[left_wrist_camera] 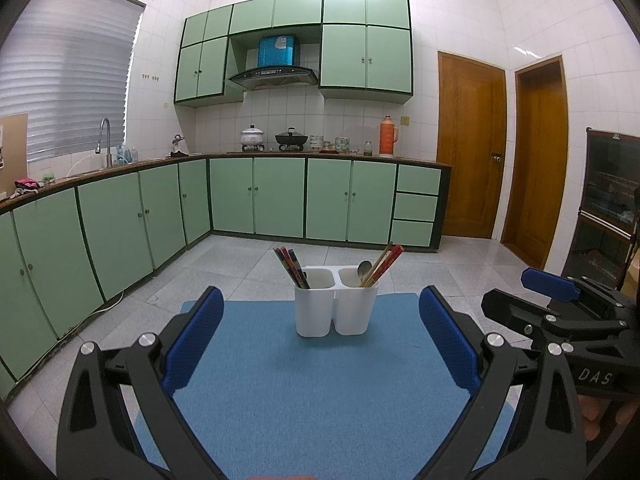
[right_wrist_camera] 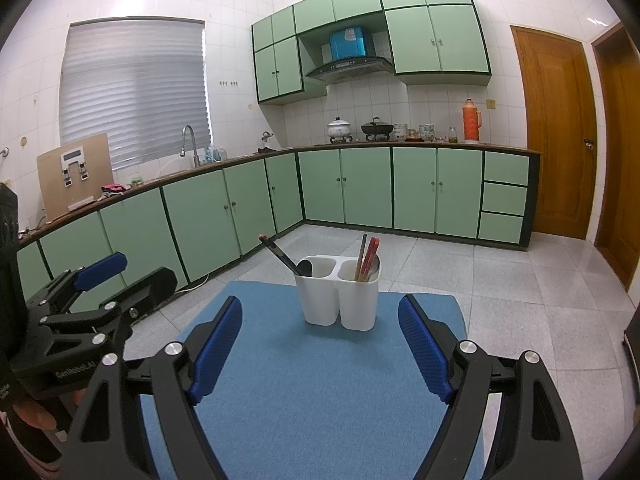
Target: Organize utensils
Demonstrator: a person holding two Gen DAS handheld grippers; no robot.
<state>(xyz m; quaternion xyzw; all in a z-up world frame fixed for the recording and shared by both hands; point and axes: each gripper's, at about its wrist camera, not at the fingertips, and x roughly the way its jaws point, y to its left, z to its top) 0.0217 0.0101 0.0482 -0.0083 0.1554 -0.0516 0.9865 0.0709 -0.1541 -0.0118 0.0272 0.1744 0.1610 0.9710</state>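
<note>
A white two-compartment utensil holder (left_wrist_camera: 336,306) (right_wrist_camera: 339,298) stands on a blue mat (left_wrist_camera: 304,380) (right_wrist_camera: 312,392). Its left compartment holds dark red chopsticks (left_wrist_camera: 290,266) (right_wrist_camera: 280,254); in the right wrist view a dark spoon (right_wrist_camera: 305,266) also shows there. Its right compartment holds red and wooden chopsticks (left_wrist_camera: 384,262) (right_wrist_camera: 367,258) and a metal spoon (left_wrist_camera: 364,269). My left gripper (left_wrist_camera: 320,332) is open and empty, held short of the holder. My right gripper (right_wrist_camera: 320,344) is open and empty, also short of it. Each gripper shows in the other's view, the right (left_wrist_camera: 560,300), the left (right_wrist_camera: 92,284).
The mat lies on a small surface above a grey tiled floor (left_wrist_camera: 460,264). Green cabinets (left_wrist_camera: 256,196) and a counter with pots (left_wrist_camera: 252,136) line the far wall and left side. Wooden doors (left_wrist_camera: 470,144) stand at the right. A dark shelf unit (left_wrist_camera: 608,200) is at far right.
</note>
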